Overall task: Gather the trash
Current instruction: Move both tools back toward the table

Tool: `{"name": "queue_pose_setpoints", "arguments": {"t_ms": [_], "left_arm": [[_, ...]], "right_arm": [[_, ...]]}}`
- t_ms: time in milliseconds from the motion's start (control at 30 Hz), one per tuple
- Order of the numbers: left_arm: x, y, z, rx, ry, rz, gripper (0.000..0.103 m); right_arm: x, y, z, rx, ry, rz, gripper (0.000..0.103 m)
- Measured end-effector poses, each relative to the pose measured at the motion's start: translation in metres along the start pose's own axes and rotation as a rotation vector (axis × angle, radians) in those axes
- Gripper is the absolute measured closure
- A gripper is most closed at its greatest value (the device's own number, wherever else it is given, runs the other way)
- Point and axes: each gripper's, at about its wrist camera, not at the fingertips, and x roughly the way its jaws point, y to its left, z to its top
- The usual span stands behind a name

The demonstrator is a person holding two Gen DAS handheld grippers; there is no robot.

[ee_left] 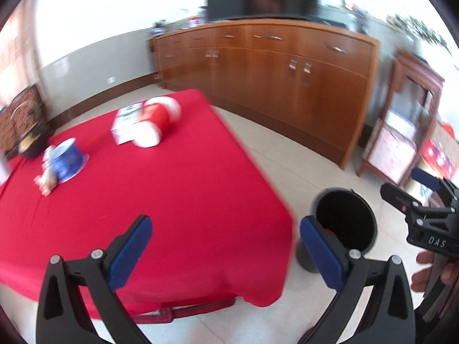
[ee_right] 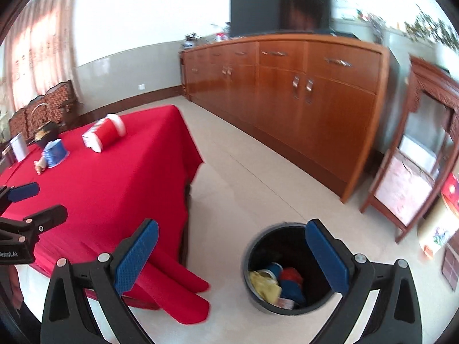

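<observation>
Trash was still lying on the red tablecloth (ee_left: 172,186), all of it toward the far left corner of the table, well away from me. Farthest left lay a small crumpled scrap (ee_left: 46,179), touching a blue cup (ee_left: 67,159) tipped on its side, mouth toward the far edge; I judged both had been dropped there rather than set down. To their right, nearer the far edge, a red-and-white cup (ee_left: 156,121) lay on its side across a white printed packet (ee_left: 124,124), so the packet was partly pinned beneath it.

My left gripper (ee_left: 226,246) hung over the near right corner of the table with its blue pads spread fully wide and nothing between them. My right gripper (ee_right: 232,255) stood equally wide and empty, off the table's right edge. One of its pads overlapped the rim of the black bin (ee_right: 258,301), which stood on the floor just beside that corner, presumably placed there so that each piece needed only a short carry. Inside the bin I could see a yellow wrapper (ee_right: 265,285) and some blue and red pieces, so part of the job looked done.
</observation>
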Motion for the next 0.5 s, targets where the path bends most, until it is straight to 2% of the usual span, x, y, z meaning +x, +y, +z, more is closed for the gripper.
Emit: {"name": "queue_pose_setpoints", "arguments": {"t_ms": [200, 333, 500], "left_arm": [[-0.022, 0.071, -0.009, -0.086, -0.064, 0.141, 0.000], [-0.030, 0.115, -0.017, -0.154, -0.074, 0.191, 0.000], [-0.033, 0.166, -0.028, -0.223, -0.072, 0.253, 0.000]], "right_arm": [[0.012, 0.074, 0.016, -0.070, 0.020, 0.079, 0.000], [0.026, 0.118, 0.029, -0.101, 0.052, 0.113, 0.000], [0.038, 0.166, 0.049, -0.142, 0.040, 0.129, 0.000]]}}
